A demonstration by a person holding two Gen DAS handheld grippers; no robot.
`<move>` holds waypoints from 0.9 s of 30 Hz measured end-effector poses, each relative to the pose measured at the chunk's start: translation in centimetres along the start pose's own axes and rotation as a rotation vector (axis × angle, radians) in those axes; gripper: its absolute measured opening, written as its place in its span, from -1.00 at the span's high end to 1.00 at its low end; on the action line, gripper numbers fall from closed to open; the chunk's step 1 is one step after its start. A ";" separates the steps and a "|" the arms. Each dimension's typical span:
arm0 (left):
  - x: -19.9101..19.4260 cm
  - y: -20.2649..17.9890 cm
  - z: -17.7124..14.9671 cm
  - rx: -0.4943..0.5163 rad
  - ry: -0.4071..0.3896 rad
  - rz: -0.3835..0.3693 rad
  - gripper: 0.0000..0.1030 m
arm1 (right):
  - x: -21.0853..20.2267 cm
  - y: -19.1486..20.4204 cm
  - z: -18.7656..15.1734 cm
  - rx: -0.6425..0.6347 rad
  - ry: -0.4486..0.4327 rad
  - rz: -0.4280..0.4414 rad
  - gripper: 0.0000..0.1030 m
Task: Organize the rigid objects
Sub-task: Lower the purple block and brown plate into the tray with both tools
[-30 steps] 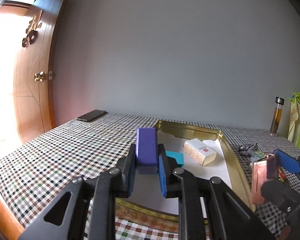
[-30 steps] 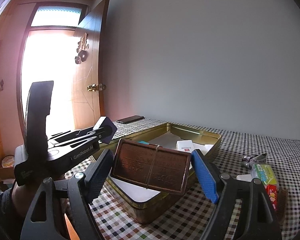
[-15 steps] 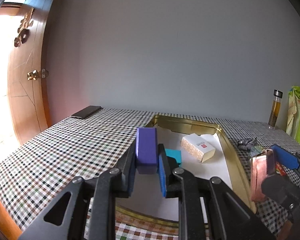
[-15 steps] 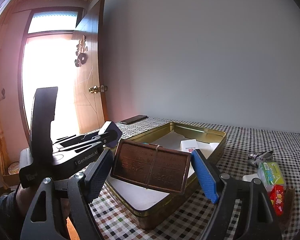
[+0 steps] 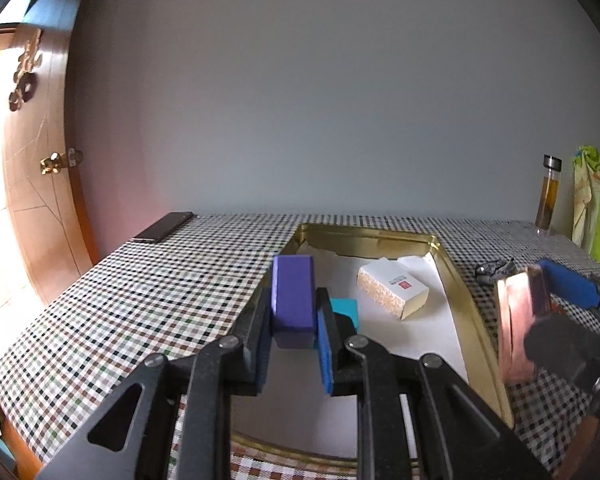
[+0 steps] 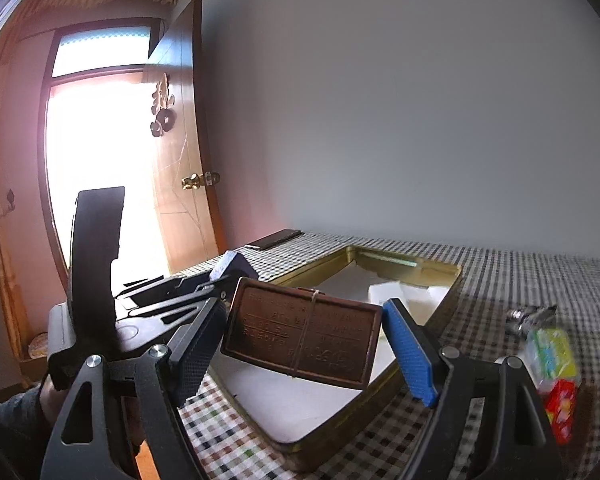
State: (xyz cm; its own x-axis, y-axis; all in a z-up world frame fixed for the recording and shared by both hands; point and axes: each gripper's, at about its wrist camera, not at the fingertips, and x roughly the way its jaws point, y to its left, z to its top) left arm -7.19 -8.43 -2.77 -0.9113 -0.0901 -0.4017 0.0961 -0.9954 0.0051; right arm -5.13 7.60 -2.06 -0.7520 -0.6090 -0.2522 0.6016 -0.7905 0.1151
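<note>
Lying in the gold tin [image 5: 456, 280] were a white box [image 5: 392, 288] and teal block [image 5: 346, 308]; left gripper [image 5: 294, 320] jaws clenched a purple block [image 5: 293, 296], right gripper [image 6: 304, 344] jaws, spread wide, gripped a brown slab [image 6: 300, 340].

Your left gripper [image 5: 294, 334] holds a block [image 5: 293, 296] above the near end of the tin [image 5: 456, 280] on the table [image 5: 140, 300]. In the tin lies a box [image 5: 392, 288]. A phone [image 5: 164, 227] lies far left; a bottle [image 5: 548, 196] stands far right. Your right gripper [image 6: 306, 344] holds a slab [image 6: 300, 340] right of the tin.
</note>
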 end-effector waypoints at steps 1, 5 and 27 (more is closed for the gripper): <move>0.3 -0.2 0.1 0.007 0.014 -0.006 0.64 | 0.1 -0.2 0.2 0.008 0.005 0.004 -0.59; 1.1 -0.6 0.7 0.022 0.058 -0.023 0.64 | 1.0 -0.9 1.3 0.013 0.019 -0.005 -0.59; 7.8 -0.5 4.1 0.093 0.261 -0.016 0.64 | 8.3 -4.0 2.9 0.102 0.232 0.022 -0.59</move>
State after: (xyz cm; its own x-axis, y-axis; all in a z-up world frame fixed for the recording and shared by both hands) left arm -15.96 -8.74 -2.16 -0.7774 -0.0746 -0.6246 0.0348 -0.9965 0.0757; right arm -14.52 5.54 -1.86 -0.6502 -0.6038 -0.4612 0.5778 -0.7871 0.2161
